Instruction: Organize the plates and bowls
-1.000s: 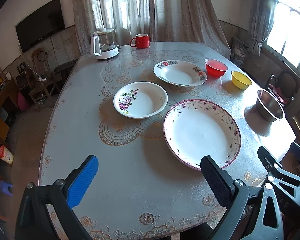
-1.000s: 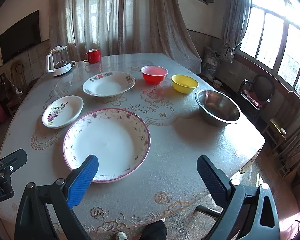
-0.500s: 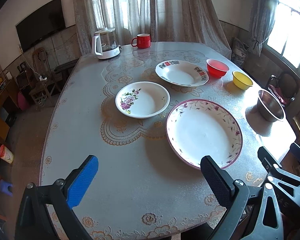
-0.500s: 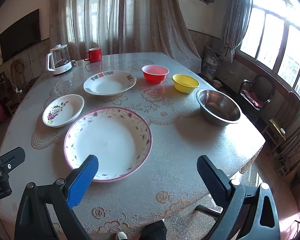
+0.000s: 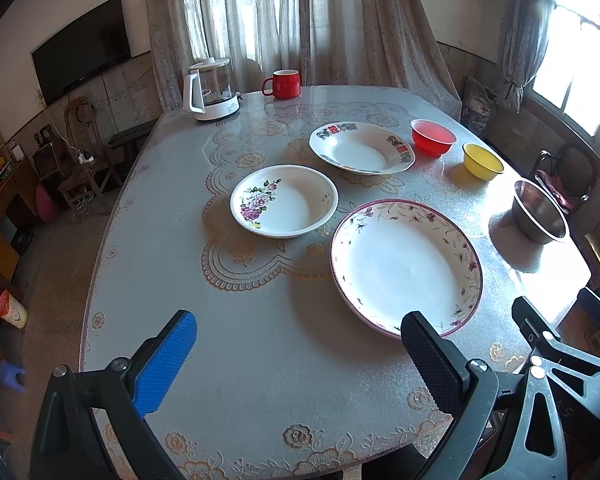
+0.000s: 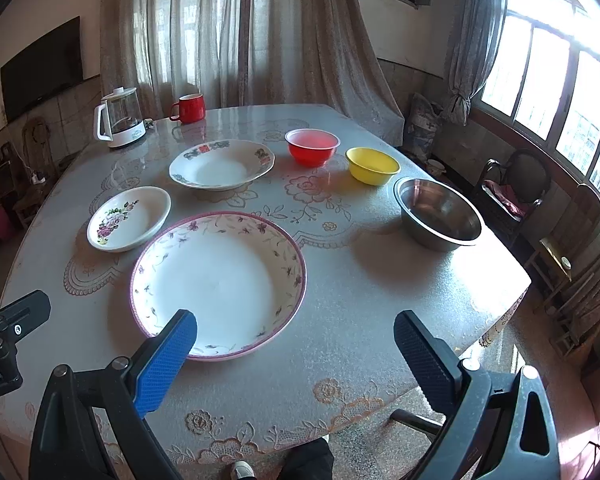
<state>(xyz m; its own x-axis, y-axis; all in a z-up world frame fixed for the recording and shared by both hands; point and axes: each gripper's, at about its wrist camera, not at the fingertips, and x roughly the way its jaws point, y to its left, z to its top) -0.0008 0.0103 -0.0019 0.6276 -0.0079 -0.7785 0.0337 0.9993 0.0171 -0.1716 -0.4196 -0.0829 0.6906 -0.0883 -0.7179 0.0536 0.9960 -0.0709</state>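
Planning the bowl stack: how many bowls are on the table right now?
3, all on the table's right side: the red plastic bowl farthest back, the yellow bowl beside it, and the large stainless steel bowl nearest. None appears hidden.

Near rim of large pink-rimmed plate (image 6: 220, 280) partly hidden behind blue fingertip pad (image 6: 166, 360) of right gripper (image 6: 296, 364) in right wrist view; in left wrist view the black pad (image 5: 430, 364) of left gripper (image 5: 298, 364) covers a bit of the same plate's (image 5: 406, 264) near edge. Both gripper bodies cut off by bottom frame edge. Other gripper only partly in frame at the side edge in each view. Near table (image 6: 360, 320) edge hidden behind gripper frames. Person: only a shoe and dark trouser leg (image 6: 308, 460) at bottom edge. Lettering on gripper at left edge cut off. Shelf items far left in left view too small to tell. Windows blown out.
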